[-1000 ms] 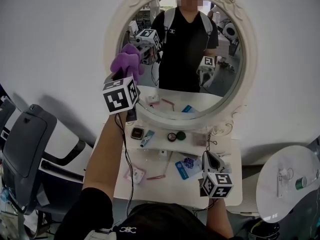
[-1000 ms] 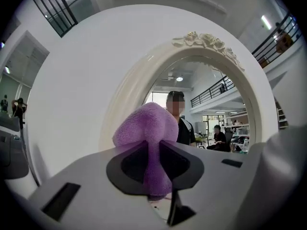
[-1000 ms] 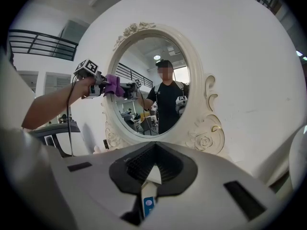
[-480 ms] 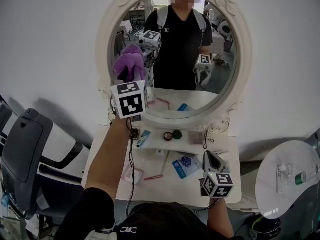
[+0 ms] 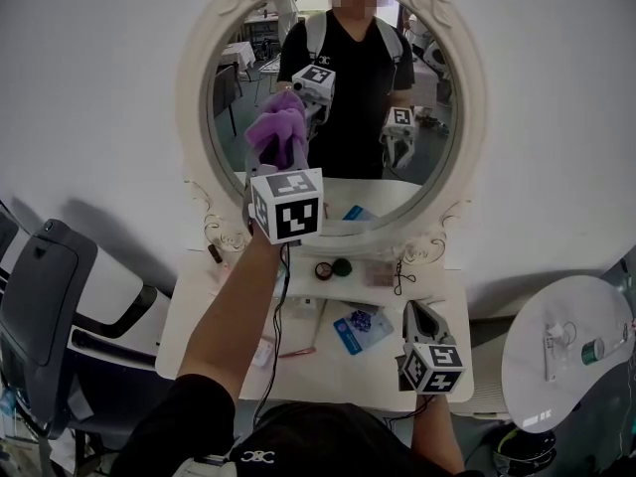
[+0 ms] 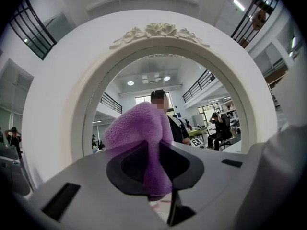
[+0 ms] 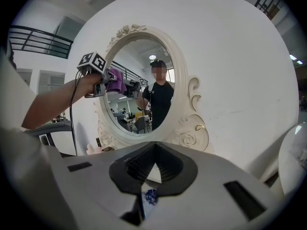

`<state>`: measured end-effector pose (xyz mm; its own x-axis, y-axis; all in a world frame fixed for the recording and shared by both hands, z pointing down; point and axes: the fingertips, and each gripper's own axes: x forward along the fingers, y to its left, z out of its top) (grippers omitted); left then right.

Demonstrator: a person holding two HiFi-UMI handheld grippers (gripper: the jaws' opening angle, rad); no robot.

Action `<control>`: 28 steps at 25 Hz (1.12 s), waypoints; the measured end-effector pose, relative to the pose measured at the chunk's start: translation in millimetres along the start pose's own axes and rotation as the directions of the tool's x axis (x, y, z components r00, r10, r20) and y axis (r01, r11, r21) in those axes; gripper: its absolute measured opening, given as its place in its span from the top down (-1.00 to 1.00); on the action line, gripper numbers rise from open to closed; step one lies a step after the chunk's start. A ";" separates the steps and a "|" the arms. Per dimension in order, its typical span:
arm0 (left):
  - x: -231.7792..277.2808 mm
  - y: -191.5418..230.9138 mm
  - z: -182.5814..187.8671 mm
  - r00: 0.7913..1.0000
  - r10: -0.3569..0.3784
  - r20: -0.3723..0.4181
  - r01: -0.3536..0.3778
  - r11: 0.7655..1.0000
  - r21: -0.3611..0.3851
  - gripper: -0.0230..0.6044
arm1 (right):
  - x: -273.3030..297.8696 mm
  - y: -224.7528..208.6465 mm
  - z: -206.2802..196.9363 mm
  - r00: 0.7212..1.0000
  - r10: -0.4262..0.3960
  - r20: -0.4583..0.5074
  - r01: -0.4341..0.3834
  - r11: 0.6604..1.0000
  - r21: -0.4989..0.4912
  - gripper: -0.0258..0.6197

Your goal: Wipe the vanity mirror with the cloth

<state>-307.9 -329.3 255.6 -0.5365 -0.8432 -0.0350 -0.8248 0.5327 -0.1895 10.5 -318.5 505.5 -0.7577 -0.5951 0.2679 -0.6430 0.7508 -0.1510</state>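
An oval vanity mirror (image 5: 328,97) in an ornate white frame (image 5: 467,107) stands at the back of a white dressing table (image 5: 397,376). My left gripper (image 5: 281,157) is raised in front of the glass, left of its middle, shut on a purple fluffy cloth (image 5: 279,132) that is at the mirror surface. In the left gripper view the cloth (image 6: 144,138) is pinched between the jaws, with the mirror (image 6: 158,80) filling the scene. My right gripper (image 5: 421,318) hangs low over the table's right side, jaws together with nothing in them. From the right gripper view the mirror (image 7: 139,85) and cloth (image 7: 116,80) show at the upper left.
Small cosmetics lie on the table below the mirror: round compacts (image 5: 332,267), a blue packet (image 5: 355,331), a red-pink stick (image 5: 288,351). A dark office chair (image 5: 50,306) stands at the left. A round white side table (image 5: 566,356) sits at the right.
My left gripper has carried the purple cloth to the right across the glass, from near the left rim toward the middle. The right gripper has stayed where it was.
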 end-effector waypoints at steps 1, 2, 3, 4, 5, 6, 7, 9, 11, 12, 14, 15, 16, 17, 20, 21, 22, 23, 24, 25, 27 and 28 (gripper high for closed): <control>0.0 -7.2 0.6 1.000 -0.013 -0.001 0.013 1.000 0.001 0.69 | -1.0 -1.6 0.2 1.000 -0.002 0.000 0.002 1.000 0.000 0.89; 0.1 -15.1 1.3 1.000 -0.028 -0.001 0.028 1.000 0.003 0.69 | -2.1 -2.9 0.4 1.000 -0.004 0.001 0.004 1.000 0.000 0.89; 0.1 -22.9 2.1 0.999 -0.041 0.000 0.041 0.999 0.007 0.70 | -3.3 -3.9 0.7 1.000 -0.006 0.003 0.006 1.000 0.000 0.89; 0.3 -29.9 3.0 0.999 -0.050 0.001 0.050 0.999 0.014 0.70 | -4.7 -4.9 1.0 1.000 -0.009 0.005 0.009 1.000 0.001 0.89; 0.5 -35.8 3.8 0.998 -0.055 0.003 0.055 0.998 0.021 0.70 | -6.4 -5.9 1.3 1.000 -0.013 0.007 0.013 1.000 0.002 0.89; 0.6 -40.8 4.6 0.998 -0.059 0.006 0.058 0.998 0.027 0.70 | -8.5 -7.3 1.6 1.000 -0.018 0.010 0.018 1.000 0.003 0.89; 0.6 -45.6 5.2 0.998 -0.063 0.009 0.063 0.998 0.028 0.70 | -10.7 -9.2 1.6 1.000 -0.024 0.013 0.024 1.000 0.005 0.89; 0.6 -58.2 6.3 0.996 -0.088 0.016 0.088 0.996 0.021 0.70 | -15.6 -14.5 0.3 0.999 -0.039 0.015 0.039 0.999 0.011 0.89; 1.1 -76.2 7.5 0.992 -0.126 0.025 0.125 0.992 0.024 0.70 | -21.2 -20.2 -1.7 0.998 -0.057 0.016 0.057 0.998 0.019 0.89; 1.5 -85.1 8.4 0.990 -0.138 0.031 0.137 0.990 0.036 0.70 | -24.1 -22.7 -2.2 0.998 -0.067 0.018 0.066 0.998 0.022 0.89; 1.9 -98.4 10.4 0.988 -0.148 0.045 0.145 0.988 0.049 0.70 | -30.0 -27.0 -2.4 0.996 -0.083 0.023 0.083 0.996 0.028 0.89; 1.8 -102.4 11.0 0.987 -0.150 0.049 0.148 0.988 0.047 0.69 | -32.9 -28.9 -2.4 0.996 -0.090 0.026 0.089 0.996 0.032 0.89; 1.6 -105.5 11.6 0.987 -0.153 0.050 0.151 0.987 0.046 0.69 | -35.6 -30.7 -2.2 0.995 -0.095 0.028 0.094 0.995 0.039 0.89; 1.5 -108.4 12.1 0.986 -0.156 0.050 0.154 0.987 0.047 0.70 | -38.2 -32.5 -2.2 0.994 -0.101 0.030 0.099 0.994 0.046 0.89; 1.3 -115.5 13.3 0.985 -0.163 0.050 0.161 0.986 0.048 0.70 | -45.2 -37.1 -2.7 0.992 -0.121 0.034 0.119 0.991 0.058 0.89; 1.1 -117.6 13.7 0.985 -0.162 0.052 0.160 0.986 0.048 0.70 | -46.8 -38.0 -3.0 0.991 -0.126 0.034 0.124 0.991 0.058 0.89; 1.2 -119.8 14.3 0.986 -0.158 0.056 0.155 0.987 0.051 0.70 | -48.2 -38.6 -3.4 0.991 -0.131 0.033 0.129 0.990 0.058 0.89; 1.3 -122.5 14.9 0.987 -0.151 0.061 0.148 0.987 0.057 0.70 | -49.6 -38.9 -3.8 0.990 -0.136 0.033 0.134 0.989 0.058 0.89; 1.4 -126.1 15.5 0.987 -0.146 0.066 0.142 0.988 0.064 0.69 | -51.0 -39.2 -4.3 0.990 -0.140 0.032 0.138 0.989 0.058 0.89; 1.4 -130.7 15.9 0.987 -0.147 0.069 0.142 0.987 0.071 0.70 | -52.6 -39.4 -4.9 0.989 -0.145 0.030 0.143 0.988 0.058 0.89; 1.2 -140.3 16.2 0.985 -0.156 0.072 0.151 0.986 0.076 0.69 | -55.6 -39.3 -6.0 0.988 -0.154 0.029 0.152 0.987 0.057 0.89; 1.2 -143.6 16.4 0.984 -0.159 0.075 0.153 0.985 0.075 0.70 | -56.9 -39.4 -6.0 0.987 -0.159 0.029 0.157 0.986 0.055 0.89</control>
<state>-187.2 -408.0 266.6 -0.3837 -0.9202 -0.0778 -0.8816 0.3900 -0.2659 79.7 -312.5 501.9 -0.6491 -0.7147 0.2606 -0.7590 0.6312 -0.1596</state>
